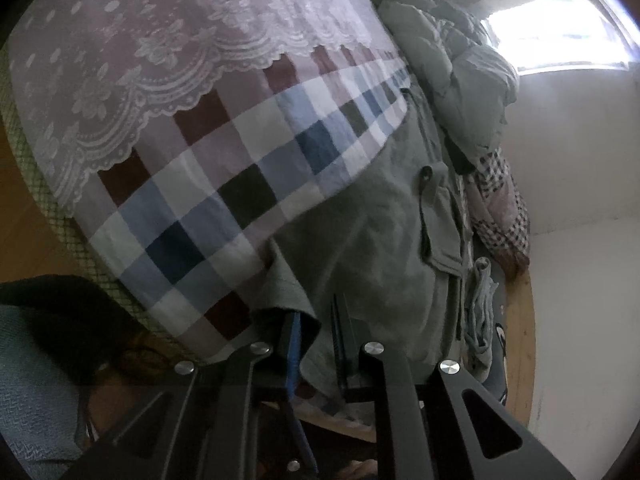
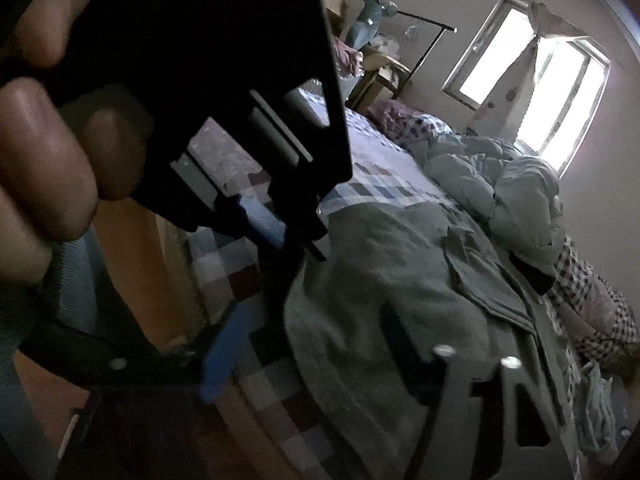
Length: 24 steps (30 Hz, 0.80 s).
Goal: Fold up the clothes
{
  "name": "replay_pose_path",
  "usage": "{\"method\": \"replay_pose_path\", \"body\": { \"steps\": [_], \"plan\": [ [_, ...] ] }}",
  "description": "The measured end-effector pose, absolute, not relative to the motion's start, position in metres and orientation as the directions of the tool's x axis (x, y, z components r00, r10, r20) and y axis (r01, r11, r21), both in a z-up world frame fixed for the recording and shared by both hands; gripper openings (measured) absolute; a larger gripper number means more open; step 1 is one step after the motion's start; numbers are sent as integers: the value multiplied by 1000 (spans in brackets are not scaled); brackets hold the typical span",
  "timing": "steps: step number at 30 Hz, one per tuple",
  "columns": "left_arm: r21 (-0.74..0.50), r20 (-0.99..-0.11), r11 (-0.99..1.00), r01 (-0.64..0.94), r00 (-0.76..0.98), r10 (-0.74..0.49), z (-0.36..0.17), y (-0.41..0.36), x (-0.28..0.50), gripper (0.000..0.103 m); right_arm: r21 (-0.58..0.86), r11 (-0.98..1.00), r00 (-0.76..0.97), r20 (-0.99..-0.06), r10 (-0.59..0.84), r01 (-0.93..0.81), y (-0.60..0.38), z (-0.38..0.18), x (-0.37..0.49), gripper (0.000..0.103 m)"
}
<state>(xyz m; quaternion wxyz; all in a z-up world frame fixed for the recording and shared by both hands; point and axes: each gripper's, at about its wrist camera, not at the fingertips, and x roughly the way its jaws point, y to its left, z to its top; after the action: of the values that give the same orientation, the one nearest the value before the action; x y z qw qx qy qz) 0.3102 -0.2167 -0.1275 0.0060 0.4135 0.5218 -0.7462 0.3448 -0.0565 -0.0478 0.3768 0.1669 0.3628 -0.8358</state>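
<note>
A grey-green garment (image 1: pixel 372 240) with a flap pocket and dark cord lies spread on the bed's near right part. My left gripper (image 1: pixel 316 312) is at its near corner, shut on the fabric, which drapes over the blue-padded finger. In the right wrist view that same left gripper (image 2: pixel 296 236), held by a hand (image 2: pixel 44 148), fills the upper left and pinches the garment (image 2: pixel 380 280) at its edge. My right gripper (image 2: pixel 312 352) is blurred and low over the garment's near edge. Its jaws stand wide apart with cloth lying between them, the pads not pressing.
The bed has a checked sheet (image 1: pixel 208 208) with a lace cover (image 1: pixel 132 52) further up. A bunched pale green quilt (image 2: pixel 508 184) and a checked pillow (image 2: pixel 592 300) lie along the right. A small crumpled cloth (image 1: pixel 480 312) sits by the wooden bed edge. Window (image 2: pixel 556 92) beyond.
</note>
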Motion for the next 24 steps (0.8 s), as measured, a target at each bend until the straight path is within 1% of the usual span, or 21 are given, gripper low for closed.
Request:
{"method": "replay_pose_path", "body": {
  "steps": [6, 9, 11, 12, 14, 16, 18, 19, 20, 22, 24],
  "plan": [
    [-780, -618, -433, 452, -662, 424, -132, -219, 309, 13, -525, -424, -675, -562, -478, 738, -59, -59, 342, 63],
    [-802, -589, -416, 428, -681, 435, -132, -222, 311, 13, -520, -411, -663, -575, -480, 749, -59, -63, 339, 58],
    [-811, -576, -417, 412, -690, 439, -130, -221, 311, 13, -528, -412, -670, -570, -476, 742, -60, -64, 337, 51],
    [-814, -570, -417, 404, -694, 441, -129, -220, 311, 13, -532, -413, -673, -567, -475, 739, -61, -65, 336, 49],
    [-819, -563, -414, 397, -695, 447, -128, -220, 310, 13, -540, -414, -680, -562, -470, 733, -62, -67, 334, 42],
    [-821, -562, -409, 400, -695, 449, -129, -222, 310, 13, -550, -415, -688, -559, -463, 725, -64, -68, 330, 38],
    [-824, -560, -397, 405, -694, 452, -130, -224, 311, 13, -557, -413, -693, -557, -457, 720, -66, -70, 328, 30],
    [-827, -556, -385, 409, -695, 456, -132, -225, 312, 13, -562, -412, -696, -556, -455, 717, -67, -71, 327, 23],
    [-833, -549, -373, 409, -697, 461, -132, -227, 312, 13, -565, -412, -699, -555, -451, 715, -68, -71, 326, 13],
    [-847, -529, -345, 405, -708, 467, -133, -229, 315, 14, -564, -417, -701, -558, -444, 713, -68, -71, 323, 4],
    [-863, -503, -317, 393, -731, 461, -130, -233, 318, 20, -536, -440, -693, -564, -448, 721, -67, -67, 318, 2]
  ]
}}
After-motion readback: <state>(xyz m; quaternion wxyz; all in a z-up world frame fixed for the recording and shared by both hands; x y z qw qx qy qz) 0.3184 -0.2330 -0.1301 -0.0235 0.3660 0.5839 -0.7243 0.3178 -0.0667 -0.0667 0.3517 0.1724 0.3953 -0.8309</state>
